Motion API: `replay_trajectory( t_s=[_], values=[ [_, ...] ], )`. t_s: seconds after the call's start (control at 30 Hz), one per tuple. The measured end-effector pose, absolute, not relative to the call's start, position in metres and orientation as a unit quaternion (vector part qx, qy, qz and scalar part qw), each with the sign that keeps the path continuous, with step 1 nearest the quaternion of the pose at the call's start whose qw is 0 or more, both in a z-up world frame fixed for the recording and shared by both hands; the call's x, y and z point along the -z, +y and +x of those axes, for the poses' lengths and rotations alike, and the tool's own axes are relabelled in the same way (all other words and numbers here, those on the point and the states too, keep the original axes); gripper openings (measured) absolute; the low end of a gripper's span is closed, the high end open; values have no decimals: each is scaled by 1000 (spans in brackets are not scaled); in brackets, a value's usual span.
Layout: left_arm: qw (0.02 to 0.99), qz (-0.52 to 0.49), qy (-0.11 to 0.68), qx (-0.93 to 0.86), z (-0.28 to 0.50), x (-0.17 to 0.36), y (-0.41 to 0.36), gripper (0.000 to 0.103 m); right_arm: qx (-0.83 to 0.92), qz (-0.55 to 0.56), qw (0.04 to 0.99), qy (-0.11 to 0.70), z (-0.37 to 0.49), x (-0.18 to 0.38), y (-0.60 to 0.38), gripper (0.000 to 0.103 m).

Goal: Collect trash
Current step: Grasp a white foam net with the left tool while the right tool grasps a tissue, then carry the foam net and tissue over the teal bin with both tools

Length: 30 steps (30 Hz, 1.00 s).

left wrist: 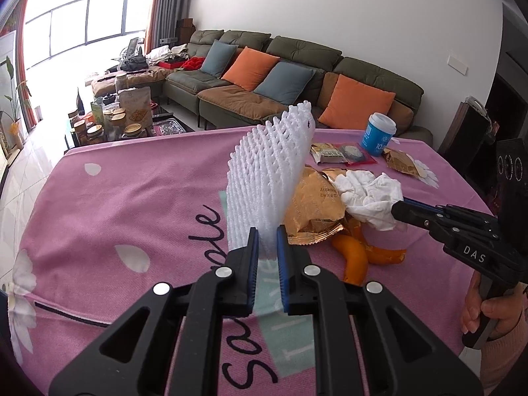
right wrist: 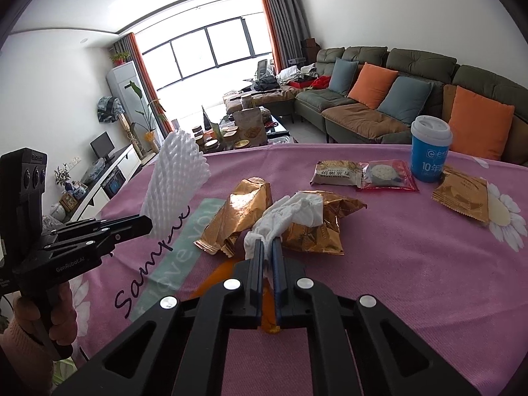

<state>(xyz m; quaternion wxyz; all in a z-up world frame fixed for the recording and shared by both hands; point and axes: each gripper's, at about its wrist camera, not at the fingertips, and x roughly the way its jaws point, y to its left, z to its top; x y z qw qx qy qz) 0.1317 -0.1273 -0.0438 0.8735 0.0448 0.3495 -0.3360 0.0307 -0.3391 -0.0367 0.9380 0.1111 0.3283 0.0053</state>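
My left gripper [left wrist: 267, 231] is shut on a white foam fruit net [left wrist: 270, 171], which stands upright above the pink tablecloth [left wrist: 132, 198]. The same net [right wrist: 175, 181] shows at the left of the right wrist view, held by the left gripper [right wrist: 148, 226]. My right gripper [right wrist: 268, 242] is shut on a crumpled white tissue [right wrist: 287, 214] lying over gold snack wrappers [right wrist: 237, 217]. In the left wrist view the right gripper [left wrist: 397, 209] pinches that tissue [left wrist: 369, 194]. Orange peel [left wrist: 356, 257] lies beneath the wrappers.
A blue paper cup [right wrist: 429, 148] stands at the far right of the table, beside a beige snack packet [right wrist: 336, 173], a red-edged clear packet [right wrist: 386, 175] and another gold wrapper [right wrist: 462, 194]. A green sofa [left wrist: 297, 76] sits beyond the table. A hand [left wrist: 488, 310] holds the right gripper's handle.
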Motion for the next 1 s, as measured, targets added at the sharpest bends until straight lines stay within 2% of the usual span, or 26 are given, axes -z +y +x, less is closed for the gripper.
replay_trajectory(
  t_s=[0.7, 1.0],
  values=[
    [904, 15, 319, 282, 78, 16, -8, 11, -75, 98, 959, 257, 6, -14, -300, 3],
    [914, 13, 315, 255, 58, 13, 29, 11, -137, 99, 951, 258, 8, -16, -267, 3]
  ],
)
